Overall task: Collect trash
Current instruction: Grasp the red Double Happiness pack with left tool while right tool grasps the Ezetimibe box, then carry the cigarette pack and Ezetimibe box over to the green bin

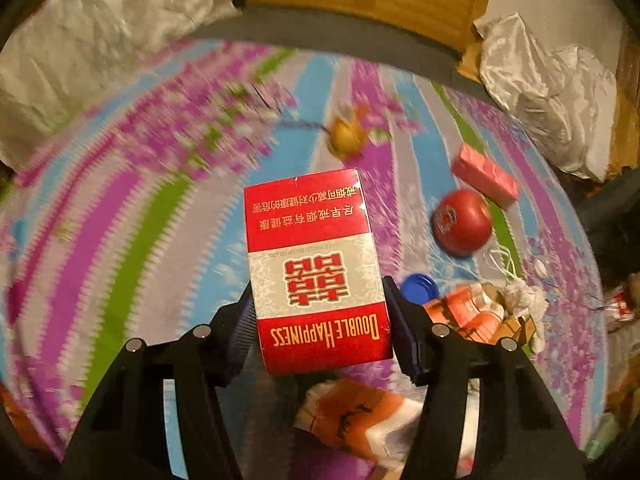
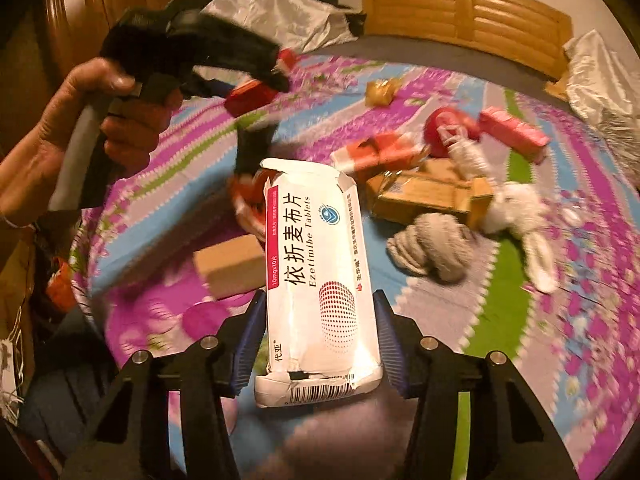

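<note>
Surface: bed (image 2: 500, 304), striped floral sheet in purple, blue, green, grey
Far edge: wooden headboard (image 2: 468, 12), white crumpled cloth (image 2: 600, 76) at the right corner
Centre: gold wrapper (image 2: 380, 90), red round tin (image 2: 444, 128), pink box (image 2: 516, 132) just beside it
Middle pile: orange-white packet (image 2: 380, 154), flattened brown carton (image 2: 424, 196), white plush rabbit (image 2: 520, 216) touching the carton
Near: grey yarn bundle (image 2: 432, 248), small brown box (image 2: 228, 264)
Left wrist view: blue bottle cap (image 1: 418, 286) on the sheet
</note>
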Demonstrator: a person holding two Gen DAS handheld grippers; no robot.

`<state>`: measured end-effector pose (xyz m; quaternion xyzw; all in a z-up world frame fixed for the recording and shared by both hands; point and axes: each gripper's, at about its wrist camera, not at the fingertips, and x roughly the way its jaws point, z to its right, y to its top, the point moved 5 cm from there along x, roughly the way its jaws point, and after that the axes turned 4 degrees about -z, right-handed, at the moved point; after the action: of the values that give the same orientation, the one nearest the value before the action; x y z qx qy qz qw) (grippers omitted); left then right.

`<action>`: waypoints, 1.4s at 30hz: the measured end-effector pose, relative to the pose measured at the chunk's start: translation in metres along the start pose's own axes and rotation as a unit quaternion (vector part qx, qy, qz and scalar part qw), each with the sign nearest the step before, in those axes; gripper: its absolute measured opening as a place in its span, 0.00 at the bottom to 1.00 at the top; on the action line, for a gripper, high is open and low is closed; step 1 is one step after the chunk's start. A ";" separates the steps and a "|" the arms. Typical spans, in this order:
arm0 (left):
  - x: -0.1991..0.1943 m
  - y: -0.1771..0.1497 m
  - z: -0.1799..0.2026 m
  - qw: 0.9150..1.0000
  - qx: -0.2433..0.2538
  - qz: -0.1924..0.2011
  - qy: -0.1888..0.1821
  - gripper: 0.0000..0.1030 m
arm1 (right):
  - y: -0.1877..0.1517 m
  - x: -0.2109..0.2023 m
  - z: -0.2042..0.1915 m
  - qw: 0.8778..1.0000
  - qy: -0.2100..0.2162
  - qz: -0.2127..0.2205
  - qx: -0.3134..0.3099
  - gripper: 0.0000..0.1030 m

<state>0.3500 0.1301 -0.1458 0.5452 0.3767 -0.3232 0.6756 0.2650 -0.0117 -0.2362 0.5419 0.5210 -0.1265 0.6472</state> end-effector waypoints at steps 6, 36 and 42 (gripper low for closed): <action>-0.050 0.003 0.013 0.997 0.030 0.059 0.033 0.55 | -0.005 -0.071 0.011 0.998 -0.028 0.042 0.046 0.52; -0.175 -0.120 0.385 0.913 0.358 0.164 -0.110 0.55 | -0.187 -0.438 0.192 0.863 -0.337 0.182 0.329 0.53; -0.187 -0.163 0.457 0.883 0.414 0.162 -0.149 0.55 | -0.276 -0.494 0.220 0.810 -0.395 0.173 0.398 0.53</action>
<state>0.1881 -0.3447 -0.0097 0.7741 0.0095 -0.4134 0.4794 -0.0279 -0.4983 -0.0214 0.7363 0.0221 -0.4118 0.5365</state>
